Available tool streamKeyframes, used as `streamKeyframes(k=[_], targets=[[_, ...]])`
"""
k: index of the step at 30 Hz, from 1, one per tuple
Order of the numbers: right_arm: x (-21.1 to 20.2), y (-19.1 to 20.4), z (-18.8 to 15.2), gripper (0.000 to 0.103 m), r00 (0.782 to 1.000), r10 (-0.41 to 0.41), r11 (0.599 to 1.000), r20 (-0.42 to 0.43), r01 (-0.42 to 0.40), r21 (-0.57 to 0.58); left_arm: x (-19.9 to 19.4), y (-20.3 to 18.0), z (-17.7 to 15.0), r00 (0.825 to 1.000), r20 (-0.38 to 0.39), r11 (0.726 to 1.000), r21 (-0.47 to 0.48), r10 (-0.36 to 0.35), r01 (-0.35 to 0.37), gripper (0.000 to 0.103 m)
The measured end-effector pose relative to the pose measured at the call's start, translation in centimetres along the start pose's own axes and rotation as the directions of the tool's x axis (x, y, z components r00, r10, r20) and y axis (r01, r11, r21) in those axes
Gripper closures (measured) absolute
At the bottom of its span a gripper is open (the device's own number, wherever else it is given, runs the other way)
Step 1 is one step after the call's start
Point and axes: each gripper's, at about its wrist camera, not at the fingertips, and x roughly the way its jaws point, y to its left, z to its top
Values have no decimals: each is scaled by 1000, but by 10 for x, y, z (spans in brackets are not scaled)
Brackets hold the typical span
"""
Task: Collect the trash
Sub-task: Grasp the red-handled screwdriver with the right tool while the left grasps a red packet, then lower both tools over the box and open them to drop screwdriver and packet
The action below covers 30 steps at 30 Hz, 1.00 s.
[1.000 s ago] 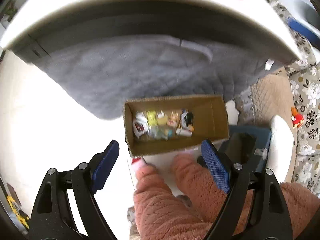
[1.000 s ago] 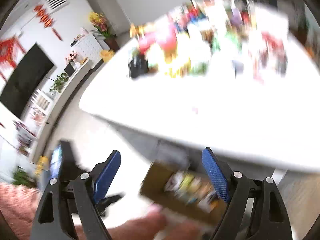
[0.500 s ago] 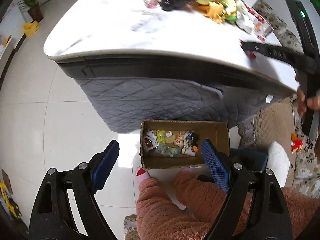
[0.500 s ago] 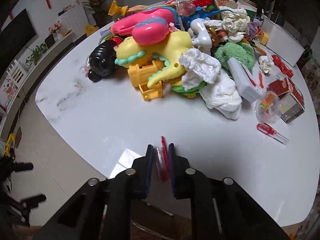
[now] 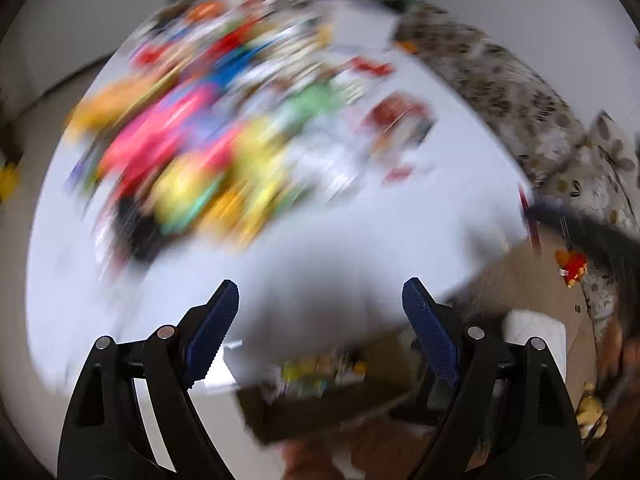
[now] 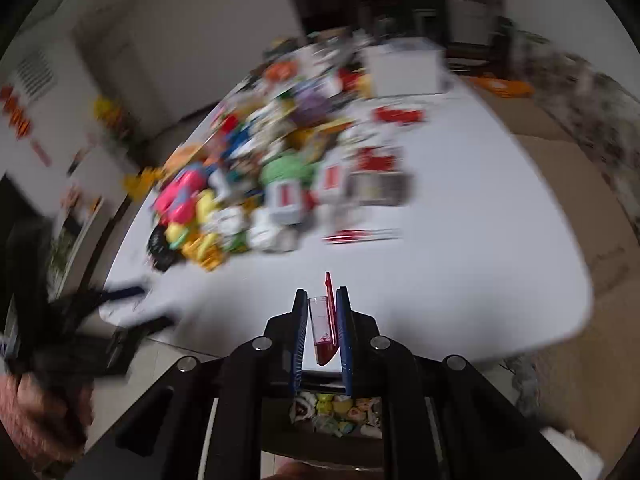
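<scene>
— What have you got in the right gripper [image 6: 323, 336]?

— My pads are pinching a small clear tube with a red cap [image 6: 322, 330], some red at its bottom end. It stands nearly upright between the jaws, cap flap poking out toward twelve o'clock.

— And the left gripper [image 5: 320, 332]?

— Spread wide, nothing between the pads. Its view is badly blurred.

— Where does the tube go?

— I judge into the cardboard box [image 6: 340, 416] on the floor, at six o'clock under my right gripper, already holding small wrappers. The toy pile [image 6: 240, 184] sits on the white tabletop [image 6: 460, 280] toward eleven o'clock, well apart from the tube.

— How would you do it cleanly?

— Keep the squeeze steady, since a smooth tube may slip. Centre it over the box mouth, clear of the tabletop edge, lower it, then let the jaws part.
</scene>
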Motion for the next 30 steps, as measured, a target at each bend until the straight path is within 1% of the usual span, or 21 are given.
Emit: streamKeyframes(k=[2,3,6,8,9,10,12,13,14,15,16,17,18,19,21,23,24,26,28,29,30], targets=[[-19,-17,-6,88,1000,-19,999,22,18,38,20,-23,35,1000,17,1000,31,-2,2,21],[-27,-26,-9,88,999,-20,998,29,18,60,37,-36,56,1000,10,999,37,-13,13,21],[-47,-47,-23,88,999,-32,993,40,27,111,80,-61,101,1000,-16,1000,10,-14,14,21],[-53,-56,-30,88,999,-36,991,38,31,128,111,-73,125,998,-51,999,-4,40,-41,21],[-55,-60,-34,88,999,-39,990,34,33,137,124,-76,132,996,-72,999,-13,47,-48,21],[-56,-63,-37,88,999,-38,989,31,33,143,140,-80,139,992,-93,996,-13,83,-85,21],[-55,-68,-42,88,999,-36,987,18,33,156,156,-82,147,989,-115,995,-12,96,-98,21],[-54,-70,-44,88,999,-35,987,13,32,160,167,-83,149,986,-139,995,-16,94,-97,24],[-53,-72,-46,88,999,-32,986,9,31,163,171,-80,148,984,-150,995,-15,97,-101,40],[-52,-73,-47,88,1000,-31,986,3,30,165,173,-79,147,982,-151,993,-6,113,-115,44],[-50,-74,-46,88,1000,-28,986,2,27,166,172,-78,147,984,-141,994,-5,107,-109,45],[-49,-75,-45,88,1000,-22,986,2,22,167,168,-76,147,988,-130,996,-1,86,-87,47],[-47,-75,-44,88,1000,-17,986,3,16,166,162,-76,149,990,-119,997,3,70,-71,53],[-45,-75,-42,88,1000,-13,986,3,12,164,156,-76,150,993,-108,999,6,53,-53,54],[-43,-72,-38,88,1000,0,988,2,0,154,131,-69,154,997,-77,1000,-2,-9,9,54],[-40,-64,-34,88,1000,11,992,2,-12,128,110,-67,156,998,-36,999,13,-42,42,54],[-39,-61,-34,88,1000,15,993,-1,-15,118,91,-63,153,998,-8,998,22,-61,61,54],[-34,-50,-33,88,999,32,995,-14,-30,90,58,-57,143,994,43,994,49,-96,94,54],[-29,-36,-34,88,998,46,997,-32,-44,57,18,-49,122,987,80,988,79,-139,133,54],[-27,-30,-36,88,998,50,998,-41,-49,41,-5,-43,104,981,94,983,98,-168,158,54],[-24,-20,-39,88,997,57,998,-57,-56,18,-20,-39,89,978,99,979,108,-182,172,54]])
